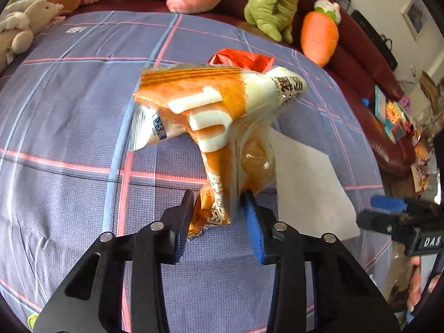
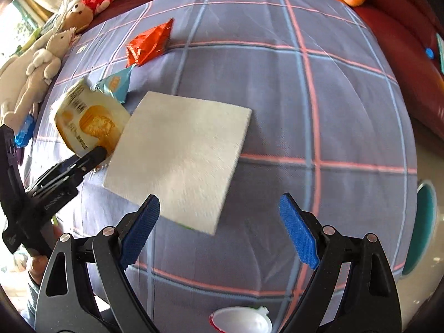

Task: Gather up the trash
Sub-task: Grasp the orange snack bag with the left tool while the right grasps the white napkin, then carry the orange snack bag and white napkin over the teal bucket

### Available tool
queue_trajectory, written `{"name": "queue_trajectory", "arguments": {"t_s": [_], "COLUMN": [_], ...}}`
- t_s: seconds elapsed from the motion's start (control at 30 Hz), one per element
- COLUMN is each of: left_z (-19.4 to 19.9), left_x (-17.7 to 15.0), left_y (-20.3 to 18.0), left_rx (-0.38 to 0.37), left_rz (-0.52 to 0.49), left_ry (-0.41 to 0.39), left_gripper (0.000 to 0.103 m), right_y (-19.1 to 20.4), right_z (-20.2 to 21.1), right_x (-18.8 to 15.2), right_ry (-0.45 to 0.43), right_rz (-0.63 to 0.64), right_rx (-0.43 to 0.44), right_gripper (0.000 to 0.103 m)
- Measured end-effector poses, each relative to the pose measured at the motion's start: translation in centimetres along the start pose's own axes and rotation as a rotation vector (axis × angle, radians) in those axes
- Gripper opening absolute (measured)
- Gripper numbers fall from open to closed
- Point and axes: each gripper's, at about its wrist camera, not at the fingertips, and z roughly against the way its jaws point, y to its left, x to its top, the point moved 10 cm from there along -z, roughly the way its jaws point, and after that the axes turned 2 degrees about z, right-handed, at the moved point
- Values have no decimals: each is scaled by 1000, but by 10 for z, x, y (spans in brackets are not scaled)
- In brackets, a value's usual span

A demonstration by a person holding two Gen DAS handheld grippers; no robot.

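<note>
My left gripper [image 1: 217,216] is shut on the bottom end of an orange and white snack bag [image 1: 213,111] and holds it up above the checked cloth; the bag also shows in the right wrist view [image 2: 88,122], with the left gripper [image 2: 91,156] below it. A white paper napkin [image 2: 180,155] lies flat on the cloth, also in the left wrist view [image 1: 305,183]. My right gripper [image 2: 219,230] is open and empty, just short of the napkin's near corner. A red wrapper [image 2: 148,43] and a light blue wrapper [image 2: 118,83] lie farther back.
The purple checked cloth [image 2: 277,97] covers the surface. Plush toys [image 1: 36,8] line the far edge, with a carrot plush [image 1: 319,36] on the dark red sofa [image 1: 369,63]. A white lid [image 2: 241,322] lies at the near edge. A small blue wrapper [image 2: 25,130] lies at left.
</note>
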Motion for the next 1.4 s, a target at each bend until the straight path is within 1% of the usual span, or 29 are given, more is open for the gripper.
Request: {"name": "queue_trajectory", "arguments": {"t_s": [0.07, 0.2, 0.4, 0.53, 0.57, 0.6, 0.73, 0.77, 0.83, 0.87, 0.9, 0.93, 0.97, 1.0, 1.13, 1.23, 1.27, 1.4], "left_z": [3, 14, 21, 21, 21, 21, 21, 21, 22, 22, 23, 23, 23, 25, 34, 42, 46, 58], "left_x": [-3, -8, -10, -9, -9, -9, -9, -9, -10, -10, -11, -12, -12, -12, -14, -14, -14, -11], "left_y": [1, 11, 37, 40, 40, 40, 43, 43, 42, 41, 41, 40, 39, 38, 31, 22, 18, -4], "left_rx": [-7, -28, -46, -51, -51, -54, -62, -62, -59, -57, -56, -57, -58, -56, -57, -60, -59, -77], "left_rz": [-16, -24, 28, 35, 35, 37, 53, 55, 58, 58, 60, 63, 65, 66, 48, 34, 28, 1], "left_ry": [1, 5, 17, 17, 17, 17, 17, 17, 15, 14, 14, 14, 14, 13, 0, -11, -17, -39], "left_gripper": [32, 31, 31, 31, 32, 32, 32, 32, 32, 32, 32, 32, 32, 32, 31, 31, 31, 31], "right_y": [5, 17, 25, 26, 27, 29, 33, 34, 39, 42, 46, 50, 54, 56, 57, 53, 55, 35], "right_z": [-5, -20, -47, -59, -61, -62, -62, -61, -57, -55, -53, -51, -50, -49, -39, -16, -9, 26], "right_x": [5, 18, 27, 26, 25, 25, 24, 22, 20, 19, 18, 18, 18, 19, 22, 27, 24, 28], "right_ry": [4, 21, 53, 68, 71, 58, 5, -9, -34, -38, -42, -44, -36, -24, -32, -79, -93, -165], "right_rz": [22, 71, 126, 141, 145, 156, 185, 194, 221, 228, 237, 247, 241, 227, 192, 160, 154, 111], "right_rx": [-5, -17, -57, -72, -75, -80, -95, -95, -88, -83, -78, -71, -47, -26, 17, 38, 36, 41], "right_gripper": [84, 84, 84, 84, 85, 87, 87, 85, 77, 65, 47, 36, 15, 12, 9, 9, 9, 9]}}
